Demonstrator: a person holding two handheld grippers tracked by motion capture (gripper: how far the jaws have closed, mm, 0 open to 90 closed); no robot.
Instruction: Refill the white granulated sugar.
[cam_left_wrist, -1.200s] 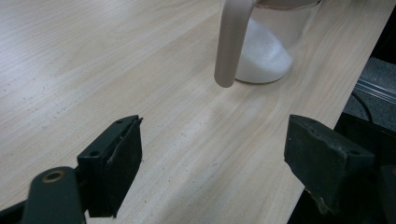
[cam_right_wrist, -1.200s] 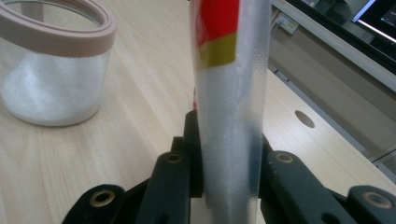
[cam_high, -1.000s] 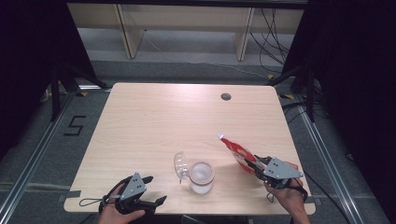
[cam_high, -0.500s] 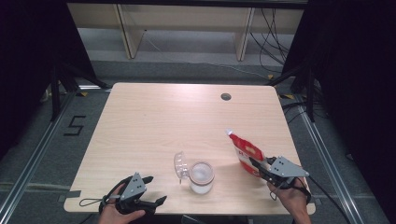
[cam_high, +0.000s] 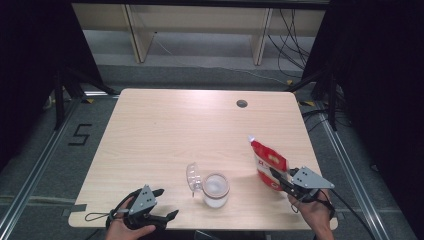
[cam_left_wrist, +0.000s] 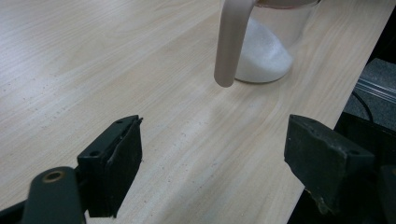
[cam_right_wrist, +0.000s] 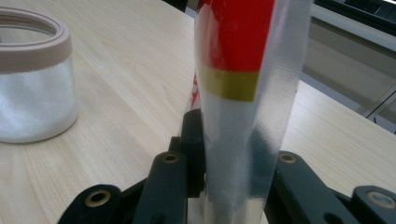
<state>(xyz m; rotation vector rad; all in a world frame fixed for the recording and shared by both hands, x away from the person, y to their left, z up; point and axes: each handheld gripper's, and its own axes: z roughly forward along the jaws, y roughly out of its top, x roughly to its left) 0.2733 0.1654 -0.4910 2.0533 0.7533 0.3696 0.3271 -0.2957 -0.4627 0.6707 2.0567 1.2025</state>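
One table (cam_high: 165, 130), pale wood, dark floor and shelving beyond. One jar (cam_high: 215, 190) near front edge, white powder inside, clear lid (cam_high: 193, 177) leaning at its left. One red bag (cam_high: 267, 162) right of jar, tilted up. Two grippers, both mine. Right gripper (cam_high: 281, 181) clamped on bag's lower end, bag upright between jaws. Left gripper (cam_high: 167, 216) open, nothing between jaws, near jar, at table's front edge.
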